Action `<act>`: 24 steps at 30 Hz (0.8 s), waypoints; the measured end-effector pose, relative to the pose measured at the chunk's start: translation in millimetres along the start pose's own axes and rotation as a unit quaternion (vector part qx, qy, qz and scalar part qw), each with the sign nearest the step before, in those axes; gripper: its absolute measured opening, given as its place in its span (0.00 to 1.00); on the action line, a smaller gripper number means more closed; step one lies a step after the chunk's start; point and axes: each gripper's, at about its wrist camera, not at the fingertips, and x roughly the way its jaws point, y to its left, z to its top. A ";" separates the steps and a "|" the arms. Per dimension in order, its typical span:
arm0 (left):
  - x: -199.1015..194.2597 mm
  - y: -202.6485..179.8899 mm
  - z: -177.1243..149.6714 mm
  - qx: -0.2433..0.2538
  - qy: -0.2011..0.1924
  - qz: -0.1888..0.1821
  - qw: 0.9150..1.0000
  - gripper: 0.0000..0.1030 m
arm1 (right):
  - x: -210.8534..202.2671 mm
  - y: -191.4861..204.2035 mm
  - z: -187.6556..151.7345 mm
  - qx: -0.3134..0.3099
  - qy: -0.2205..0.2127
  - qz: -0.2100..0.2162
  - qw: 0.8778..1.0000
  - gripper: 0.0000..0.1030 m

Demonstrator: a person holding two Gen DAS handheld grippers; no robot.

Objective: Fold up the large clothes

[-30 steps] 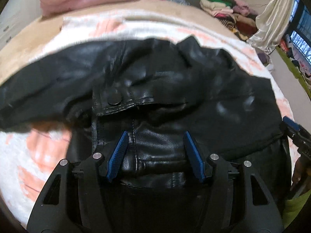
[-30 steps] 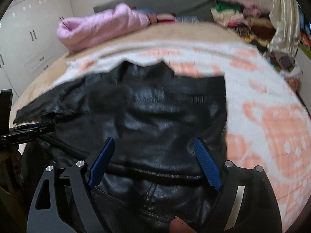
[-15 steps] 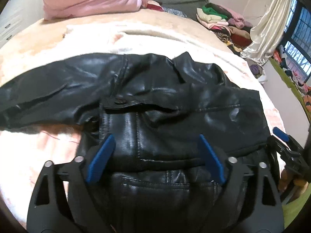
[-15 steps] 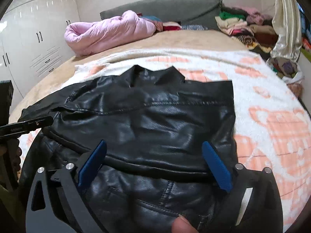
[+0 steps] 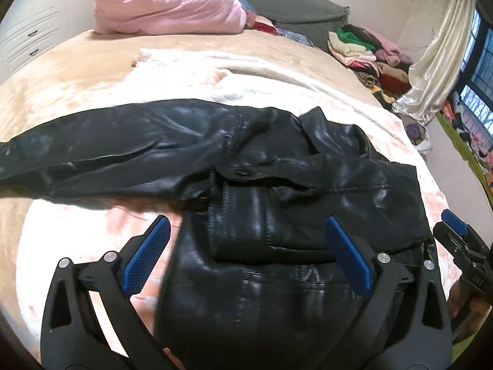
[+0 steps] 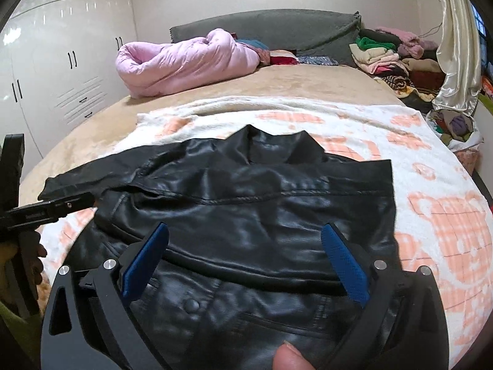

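A black leather jacket [image 5: 277,191] lies on the white and orange blanket [image 5: 92,222] on the bed. One sleeve [image 5: 101,157] stretches out to the left; the right side is folded over the body. My left gripper [image 5: 245,231] is open and empty above the jacket's lower left part. My right gripper [image 6: 245,240] is open and empty above the jacket [image 6: 262,203] near its lower hem. Each gripper shows at the edge of the other's view, the right one [image 5: 456,231] and the left one [image 6: 46,212].
A pink quilt [image 6: 185,64] lies at the head of the bed by the grey headboard [image 6: 292,30]. A pile of clothes [image 6: 391,58] and a curtain [image 6: 456,46] stand at the far right. White wardrobes [image 6: 61,61] line the left wall.
Both grippers opened wider and pulled back from the jacket, which now lies flat. The left gripper let go of the fold it straddled.
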 end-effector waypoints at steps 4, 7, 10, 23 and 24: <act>-7.1 13.9 2.1 -0.009 -0.012 0.017 1.000 0.91 | 0.4 19.3 7.2 -0.008 -0.009 0.005 1.000 0.96; -11.4 26.6 4.4 -0.021 -0.019 0.024 0.999 0.91 | -0.4 30.1 11.0 -0.009 -0.014 0.011 1.000 0.96; -14.5 37.2 6.1 -0.027 -0.026 0.039 0.999 0.91 | 0.7 40.4 15.6 -0.013 -0.016 0.013 1.000 0.96; -21.5 78.6 10.5 -0.065 -0.041 0.071 0.995 0.91 | 14.8 90.1 30.4 -0.037 -0.016 0.033 0.999 0.96; -21.9 82.2 10.8 -0.067 -0.042 0.074 0.994 0.91 | 16.1 93.4 31.2 -0.038 -0.015 0.034 0.999 0.96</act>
